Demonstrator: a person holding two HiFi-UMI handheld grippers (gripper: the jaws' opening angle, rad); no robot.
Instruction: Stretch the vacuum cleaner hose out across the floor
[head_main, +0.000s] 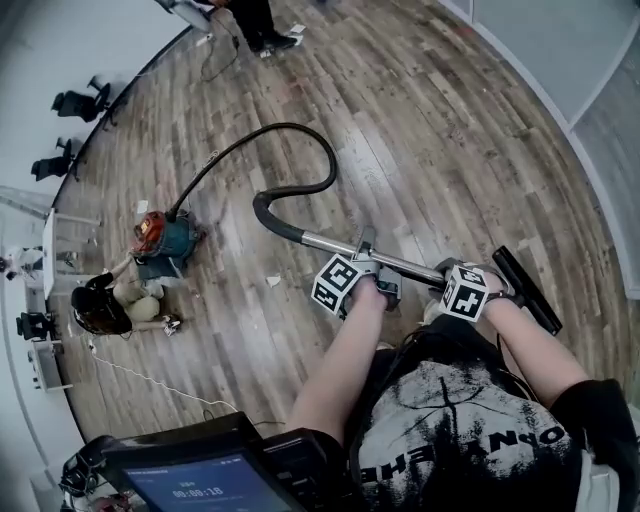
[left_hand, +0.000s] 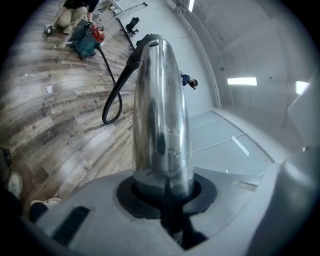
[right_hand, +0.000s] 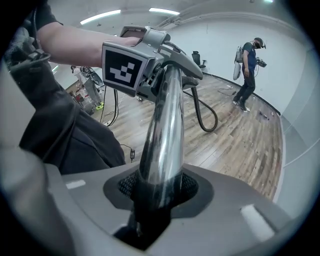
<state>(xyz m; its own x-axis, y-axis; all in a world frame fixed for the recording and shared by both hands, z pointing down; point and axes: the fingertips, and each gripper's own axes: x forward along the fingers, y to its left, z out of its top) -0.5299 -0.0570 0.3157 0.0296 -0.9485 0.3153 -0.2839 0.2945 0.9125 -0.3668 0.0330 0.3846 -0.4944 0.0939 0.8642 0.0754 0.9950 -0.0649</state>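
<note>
Our left tongs (head_main: 374, 277) and right tongs (head_main: 452, 284) are both clenched on the chrome wand tube (head_main: 330, 243), at the lower centre. From its upper end the black hose (head_main: 318, 142) loops over the wooden floor (head_main: 430, 130) to the vacuum cleaner (head_main: 165, 238) at the middle left.

There is one vacuum cleaner (head_main: 160, 238), with one black hose (head_main: 300, 140), one chrome wand (head_main: 330, 243) and one floor nozzle (head_main: 527, 290). There are two claws (each bearing one marker cube): left claw (head_main: 368, 262) and right claw (head_main: 447, 272). Two other people are in view, a crouching person (head_main: 105, 305) and a standing person (head_main: 255, 25). Two black chairs (head_main: 80, 103) are visible.
</note>
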